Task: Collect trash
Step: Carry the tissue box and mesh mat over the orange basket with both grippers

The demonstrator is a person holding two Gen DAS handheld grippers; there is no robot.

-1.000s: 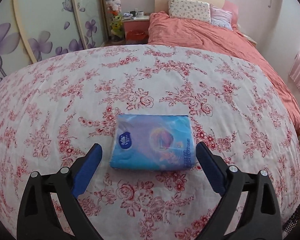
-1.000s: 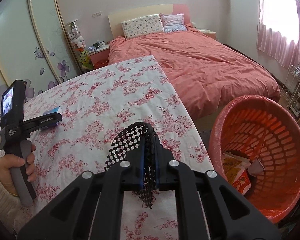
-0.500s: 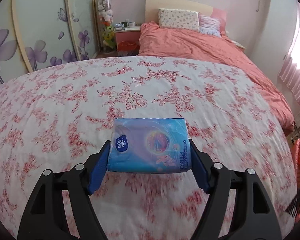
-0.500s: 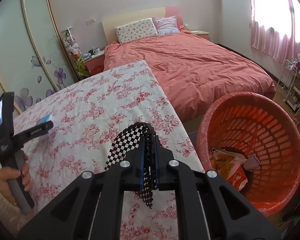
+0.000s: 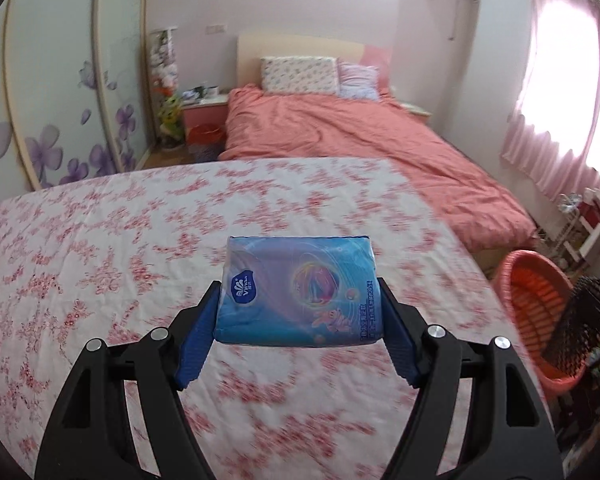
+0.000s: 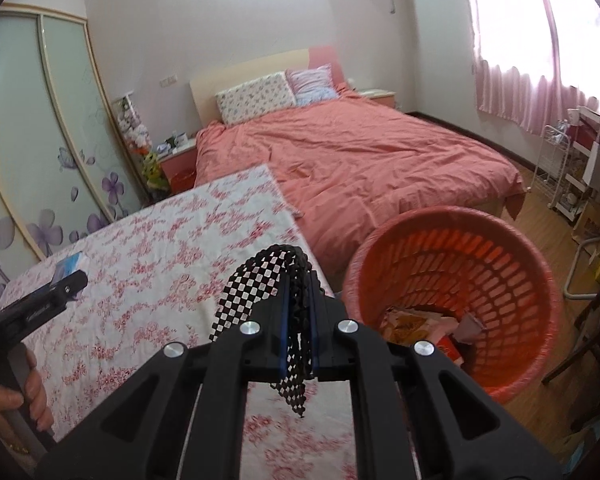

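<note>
Partly hidden basket [image 5: 540, 316] trash.

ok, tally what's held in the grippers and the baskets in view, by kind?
Blue tissue pack, in left gripper: 1
Black-and-white checkered strip, in right gripper: 1
Orange basket: 1
Total: 3

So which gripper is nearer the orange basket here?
Right. The right gripper, shut on a checkered mesh strip, is beside the orange basket. The left gripper, holding a tissue pack, is farther across the table.
</note>
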